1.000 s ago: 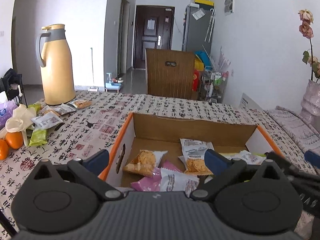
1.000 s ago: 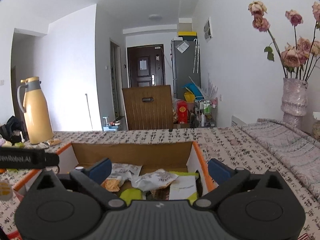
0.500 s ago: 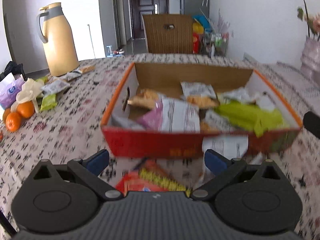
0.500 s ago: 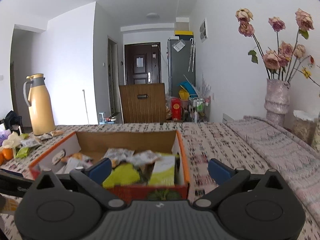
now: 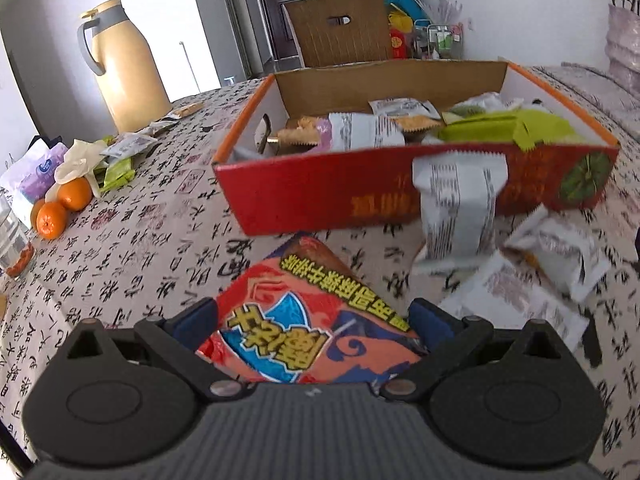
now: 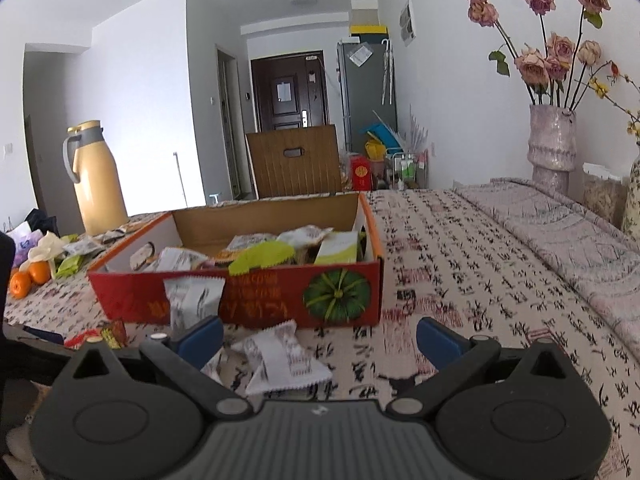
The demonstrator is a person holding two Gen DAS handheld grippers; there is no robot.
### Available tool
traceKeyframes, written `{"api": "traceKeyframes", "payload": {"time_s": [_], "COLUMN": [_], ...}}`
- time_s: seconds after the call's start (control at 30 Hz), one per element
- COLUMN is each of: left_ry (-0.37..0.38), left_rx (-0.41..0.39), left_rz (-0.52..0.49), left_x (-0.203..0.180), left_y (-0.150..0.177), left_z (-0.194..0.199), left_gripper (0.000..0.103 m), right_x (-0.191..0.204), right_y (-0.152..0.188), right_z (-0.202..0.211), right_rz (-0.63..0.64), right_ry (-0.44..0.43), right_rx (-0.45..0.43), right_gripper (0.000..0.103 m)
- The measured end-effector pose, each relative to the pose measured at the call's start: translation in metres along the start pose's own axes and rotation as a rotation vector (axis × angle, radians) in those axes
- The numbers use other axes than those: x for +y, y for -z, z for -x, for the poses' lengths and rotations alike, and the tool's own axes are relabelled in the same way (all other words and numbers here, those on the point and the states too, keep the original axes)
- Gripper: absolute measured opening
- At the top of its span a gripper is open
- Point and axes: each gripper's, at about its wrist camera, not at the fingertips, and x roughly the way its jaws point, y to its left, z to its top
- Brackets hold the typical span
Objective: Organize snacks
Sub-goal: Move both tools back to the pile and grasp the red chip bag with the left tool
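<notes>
Left wrist view: the red cardboard box (image 5: 320, 188) is full of crinkly snack packets. One white packet (image 5: 456, 208) leans on its front wall. The left gripper (image 5: 312, 320) is wide open, with a shiny red snack bag (image 5: 308, 320) lying flat between its blue fingers, not squeezed. Oranges (image 5: 64, 204) and a tall yellow jug (image 5: 124, 64) are far off.

Right wrist view: the right gripper (image 6: 320, 336) is wide open and holds nothing. A small white packet (image 6: 280, 356) lies near its left finger on the printed tablecloth (image 6: 460, 280), in front of the box (image 6: 260, 300).

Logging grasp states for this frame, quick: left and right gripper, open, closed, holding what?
Left gripper: open, straddling the red snack packet, not clamped.
Right gripper: open, holding nothing; white packets lie on the table beneath it.
</notes>
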Motion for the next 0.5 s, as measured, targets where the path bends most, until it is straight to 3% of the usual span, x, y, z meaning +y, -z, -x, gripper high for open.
{"api": "traceKeyframes", "payload": {"time_s": [0.27, 0.5], "left_ry": [0.016, 0.047], "left_rx": [-0.021, -0.046], "left_rz": [0.000, 0.065], "left_x": [0.022, 0.045], "left_y": [0.016, 0.021], "left_z": [0.013, 0.033], "left_gripper": [0.103, 0.103], "right_x": [0.006, 0.013], "right_y": [0.012, 0.018], "right_z": [0.001, 0.000], "right_rz": [0.004, 0.018], "right_ry": [0.005, 0.008], "right_rx": [0.042, 0.066], "right_gripper": [0.103, 0.103]}}
